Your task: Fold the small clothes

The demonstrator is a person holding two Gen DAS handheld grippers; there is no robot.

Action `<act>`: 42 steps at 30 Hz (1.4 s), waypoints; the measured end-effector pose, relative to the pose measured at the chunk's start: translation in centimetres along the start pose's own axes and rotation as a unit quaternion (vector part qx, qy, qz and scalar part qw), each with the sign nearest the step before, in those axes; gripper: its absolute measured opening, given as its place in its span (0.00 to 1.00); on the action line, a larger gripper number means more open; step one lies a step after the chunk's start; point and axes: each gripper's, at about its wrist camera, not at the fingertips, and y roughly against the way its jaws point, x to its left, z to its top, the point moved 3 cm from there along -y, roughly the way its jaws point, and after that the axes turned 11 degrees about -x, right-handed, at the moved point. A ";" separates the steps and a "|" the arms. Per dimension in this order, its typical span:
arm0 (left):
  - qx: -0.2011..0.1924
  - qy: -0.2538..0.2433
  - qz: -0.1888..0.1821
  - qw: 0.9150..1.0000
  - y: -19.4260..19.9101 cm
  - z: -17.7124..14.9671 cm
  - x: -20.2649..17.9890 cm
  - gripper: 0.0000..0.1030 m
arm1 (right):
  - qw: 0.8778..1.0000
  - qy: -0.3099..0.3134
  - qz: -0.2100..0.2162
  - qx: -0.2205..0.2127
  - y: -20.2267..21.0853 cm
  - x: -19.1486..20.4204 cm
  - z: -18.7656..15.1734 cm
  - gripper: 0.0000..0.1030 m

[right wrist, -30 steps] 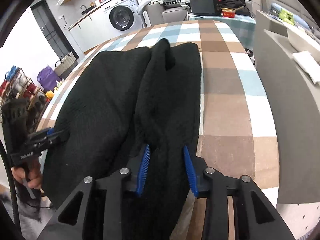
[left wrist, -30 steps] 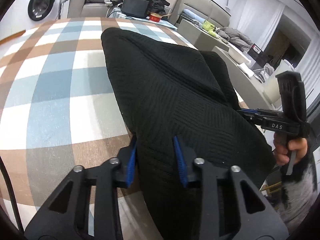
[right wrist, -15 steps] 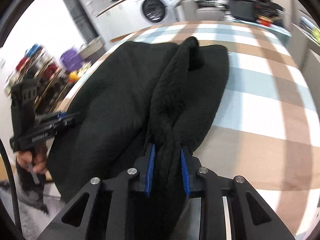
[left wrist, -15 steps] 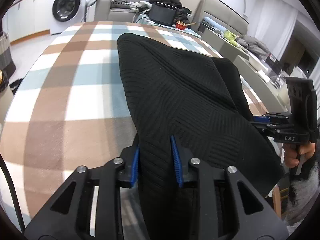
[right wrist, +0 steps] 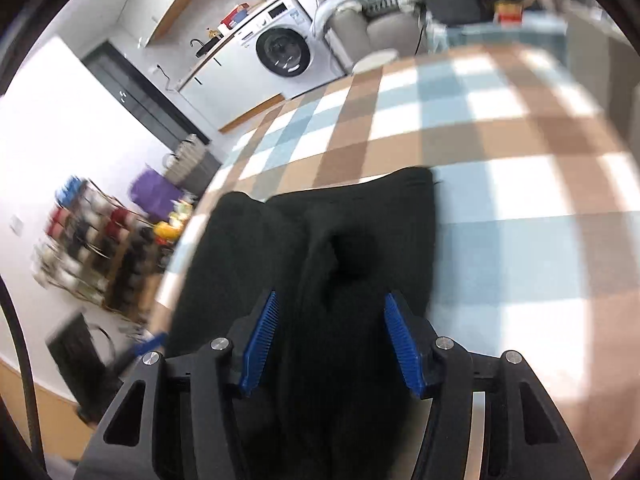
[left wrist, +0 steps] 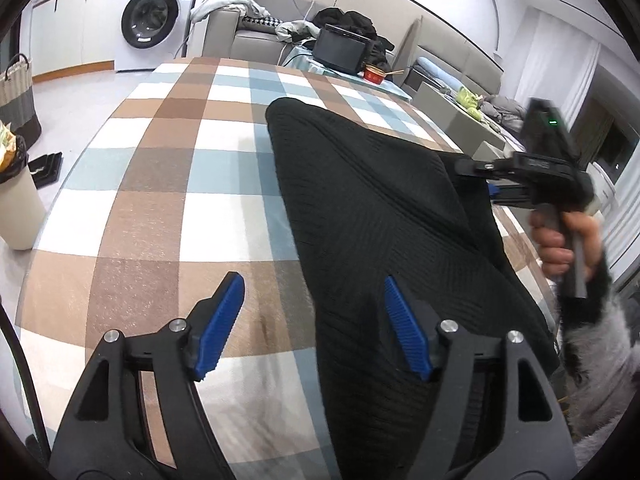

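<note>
A black knitted garment [left wrist: 372, 216] lies folded lengthwise on the checked tablecloth [left wrist: 168, 184]. My left gripper [left wrist: 314, 324] hovers over its near left edge. Its jaws are opening and stand wide. The cloth edge lies between them, beside the right pad, and is not pressed. In the left wrist view a hand holds my right gripper [left wrist: 480, 180] over the garment's far right side. In the blurred right wrist view the right gripper [right wrist: 331, 344] straddles a thick ridge of the black garment [right wrist: 352, 248]. Its jaws are opening and the pads stand off the cloth.
A washing machine [left wrist: 154, 24] and a woven basket [left wrist: 16, 96] stand beyond the table's left side, with a pale bin [left wrist: 18, 208] close to the table edge. Behind the table are a sofa, a black case [left wrist: 340, 54] and a red bowl [left wrist: 374, 76]. A shelf rack [right wrist: 88, 248] shows at the left.
Both grippers were shut on the black garment and have spread their jaws and let it go. The right gripper has swung across the garment, and its view is now blurred.
</note>
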 end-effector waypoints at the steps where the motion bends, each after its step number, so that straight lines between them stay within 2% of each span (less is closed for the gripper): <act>1: 0.002 0.004 0.002 1.000 -0.2 0.1 0.4 0.68 | 1.000 -0.007 0.007 0.008 -1.0 -0.1 0.2 0.55; 2: 0.003 0.006 0.004 1.000 -0.4 0.1 0.5 0.68 | 1.000 -0.022 0.010 0.016 -2.3 -0.5 0.5 0.49; 3: 0.006 0.010 0.004 1.000 -0.6 0.1 0.8 0.68 | 0.999 -0.029 0.010 0.019 -3.0 -0.6 0.8 0.33; 4: 0.009 0.014 0.002 1.000 -0.8 0.1 0.9 0.68 | 0.999 -0.023 0.012 0.020 -3.2 -0.2 1.0 0.27; 5: 0.011 0.018 0.000 1.000 -1.0 0.1 1.0 0.69 | 1.000 0.006 0.019 0.000 -3.0 0.8 1.7 0.23; 6: 0.013 0.019 -0.002 1.000 -1.2 0.1 1.1 0.69 | 0.998 0.045 0.024 -0.024 -2.4 2.0 1.9 0.23; 8: 0.016 0.014 -0.005 1.000 -1.7 0.2 0.9 0.69 | 0.988 0.139 0.029 -0.060 -1.1 4.8 1.9 0.23; 10: 0.019 0.014 -0.007 1.000 -2.2 0.3 0.9 0.69 | 0.980 0.192 0.019 -0.048 -1.0 6.1 1.4 0.27; 12: 0.022 0.016 -0.011 1.000 -2.6 0.4 0.9 0.69 | 0.984 0.175 -0.008 -0.024 -2.0 5.0 1.2 0.28; 14: 0.024 0.017 -0.013 0.999 -2.8 0.4 1.0 0.69 | 0.991 0.131 -0.019 0.002 -2.7 3.0 1.0 0.28; 16: 0.025 0.022 -0.015 0.999 -2.9 0.4 1.1 0.70 | 0.998 0.056 -0.004 0.019 -3.1 0.5 1.2 0.29; 18: 0.025 0.023 -0.016 0.999 -2.9 0.3 1.1 0.71 | 1.000 -0.004 0.022 0.008 -2.3 -1.3 1.0 0.29; 19: 0.026 0.024 -0.016 0.999 -3.0 0.3 1.2 0.71 | 1.000 -0.016 0.020 0.000 -2.2 -1.8 1.2 0.29; 20: 0.027 0.026 -0.017 0.999 -3.0 0.2 1.2 0.71 | 1.000 -0.025 0.013 -0.012 -2.0 -2.1 1.4 0.24; 21: 0.027 0.027 -0.017 0.999 -3.0 0.2 1.2 0.71 | 0.999 -0.024 0.009 -0.029 -1.9 -2.2 1.7 0.09; 23: 0.025 0.028 -0.017 0.999 -2.9 0.3 1.2 0.71 | 0.999 0.007 0.000 -0.044 -1.6 -0.9 2.0 0.08; 25: 0.022 0.026 -0.015 0.999 -2.8 0.3 1.2 0.71 | 0.991 0.095 0.014 -0.091 0.2 2.6 2.4 0.08; 26: 0.021 0.025 -0.013 0.999 -2.8 0.3 1.2 0.71 | 0.985 0.136 0.006 -0.108 0.8 3.9 2.5 0.08; 27: 0.022 0.025 -0.012 0.999 -2.8 0.3 1.2 0.71 | 0.978 0.171 -0.016 -0.117 0.9 4.7 2.6 0.08; 29: 0.024 0.026 -0.012 0.999 -2.8 0.2 1.3 0.71 | 0.966 0.221 -0.090 -0.103 -0.3 4.5 2.8 0.10; 30: 0.023 0.026 -0.012 0.999 -2.8 0.3 1.3 0.71 | 0.962 0.222 -0.139 -0.073 -1.6 3.1 2.7 0.13; 31: 0.022 0.025 -0.011 0.999 -2.7 0.3 1.3 0.71 | 0.963 0.207 -0.163 -0.053 -2.3 1.9 2.7 0.13; 32: 0.020 0.023 -0.008 0.999 -2.5 0.3 1.3 0.71 | 0.970 0.180 -0.156 -0.043 -2.5 0.9 2.7 0.13; 33: 0.019 0.023 -0.008 1.000 -2.5 0.3 1.2 0.71 | 0.981 0.144 -0.125 -0.037 -2.3 0.0 2.6 0.14; 35: 0.021 0.024 -0.010 0.999 -2.6 0.2 1.2 0.71 | 0.991 0.088 -0.093 -0.031 -1.6 -1.7 2.5 0.19; 37: 0.023 0.022 -0.011 0.999 -2.6 0.1 1.1 0.71 | 0.992 0.071 -0.093 -0.037 -0.8 -2.1 2.3 0.20; 41: 0.024 0.023 -0.012 0.999 -2.7 0.1 1.0 0.71 | 0.991 0.086 -0.102 -0.023 -1.4 -1.5 1.4 0.24; 42: 0.024 0.023 -0.012 0.999 -2.8 0.1 1.0 0.71 | 0.993 0.079 -0.091 -0.018 -1.6 -1.5 1.3 0.24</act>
